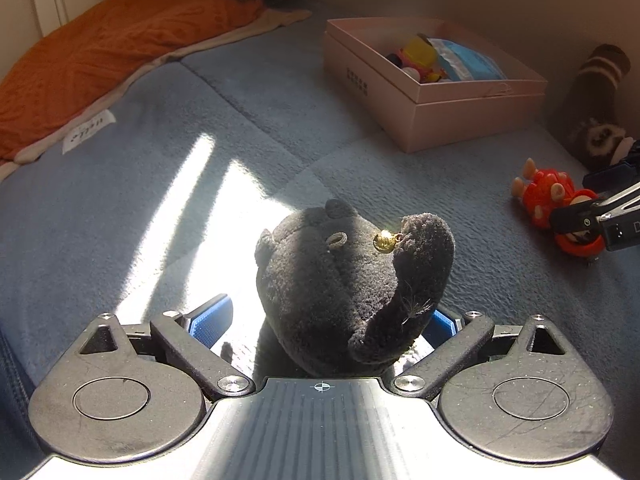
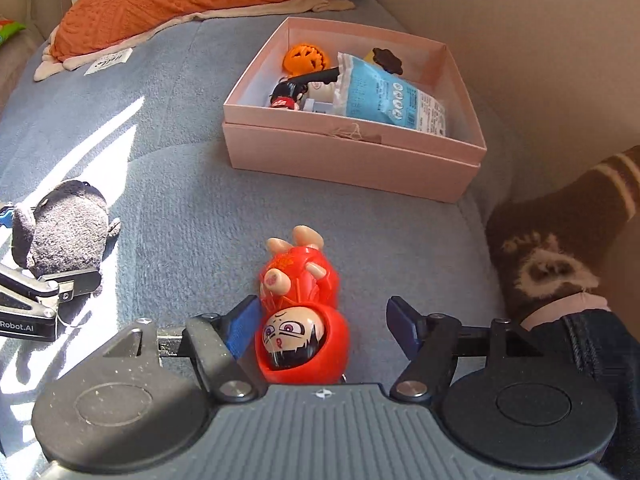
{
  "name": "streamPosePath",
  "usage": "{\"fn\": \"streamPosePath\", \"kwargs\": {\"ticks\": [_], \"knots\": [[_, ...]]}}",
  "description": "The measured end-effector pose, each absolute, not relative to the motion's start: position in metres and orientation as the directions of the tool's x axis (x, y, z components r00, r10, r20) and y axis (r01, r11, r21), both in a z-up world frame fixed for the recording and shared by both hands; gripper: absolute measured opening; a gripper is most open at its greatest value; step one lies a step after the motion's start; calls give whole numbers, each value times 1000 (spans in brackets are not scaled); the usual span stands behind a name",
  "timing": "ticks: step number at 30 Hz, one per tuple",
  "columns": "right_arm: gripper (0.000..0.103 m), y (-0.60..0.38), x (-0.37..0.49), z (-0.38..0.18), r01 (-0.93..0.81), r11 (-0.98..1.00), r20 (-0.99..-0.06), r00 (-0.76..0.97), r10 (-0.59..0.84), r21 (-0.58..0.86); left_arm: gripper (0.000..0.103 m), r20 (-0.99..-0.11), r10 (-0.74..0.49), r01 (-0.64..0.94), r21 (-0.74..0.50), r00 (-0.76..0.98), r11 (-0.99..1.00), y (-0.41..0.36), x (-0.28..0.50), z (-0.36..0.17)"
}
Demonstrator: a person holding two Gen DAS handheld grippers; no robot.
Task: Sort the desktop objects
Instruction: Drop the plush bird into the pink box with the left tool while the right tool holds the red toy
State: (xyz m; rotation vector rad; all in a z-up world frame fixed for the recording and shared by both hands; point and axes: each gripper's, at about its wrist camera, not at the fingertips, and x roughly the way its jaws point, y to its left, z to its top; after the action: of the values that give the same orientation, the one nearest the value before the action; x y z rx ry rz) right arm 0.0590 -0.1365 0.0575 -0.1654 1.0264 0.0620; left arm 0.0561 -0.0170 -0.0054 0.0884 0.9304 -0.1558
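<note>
Plush, the soft black bear-shaped toy [image 1: 352,292] lying between the spread jaws of the left gripper [image 1: 320,320], looks light and squashy, best pinched across its body, while the hard, slick red plastic figurine [image 2: 300,320] sits ungripped inside the released right gripper [image 2: 324,328].

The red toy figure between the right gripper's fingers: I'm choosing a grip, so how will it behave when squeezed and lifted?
The red toy figure looks like glossy hard plastic, so probably stiff and somewhat slippery against the pads. Its rounded hood end may roll or twist between the fingers. It lies on soft blue bedding, so it may sink or tilt when pressed.
</note>
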Motion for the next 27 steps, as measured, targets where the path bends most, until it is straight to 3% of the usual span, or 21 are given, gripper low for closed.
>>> {"fn": "streamPosePath", "kwargs": {"ticks": [4,11,12,14,25,27], "knots": [[74,-137,56,63,-113,951,-782,601,-166,-288,99,-805,-107,185,4,583,983,-20,54,-7],[73,-120,62,44,-230,940,-830,550,-89,-253,100,-797,-149,208,-30,585,978,-23,48,-5],[72,-119,64,40,-229,942,-838,539,-88,-247,100,-795,-154,206,-38,587,978,-23,48,-4],[50,-120,68,35,-222,950,-860,504,-80,-219,100,-791,-160,186,-60,591,981,-22,49,-3],[46,-130,56,69,-244,952,-848,529,-28,-183,99,-791,-109,99,-61,602,993,-17,60,-5],[46,-132,54,73,-258,947,-847,531,-29,-194,91,-792,-93,101,-40,603,994,-21,60,-6]]}}
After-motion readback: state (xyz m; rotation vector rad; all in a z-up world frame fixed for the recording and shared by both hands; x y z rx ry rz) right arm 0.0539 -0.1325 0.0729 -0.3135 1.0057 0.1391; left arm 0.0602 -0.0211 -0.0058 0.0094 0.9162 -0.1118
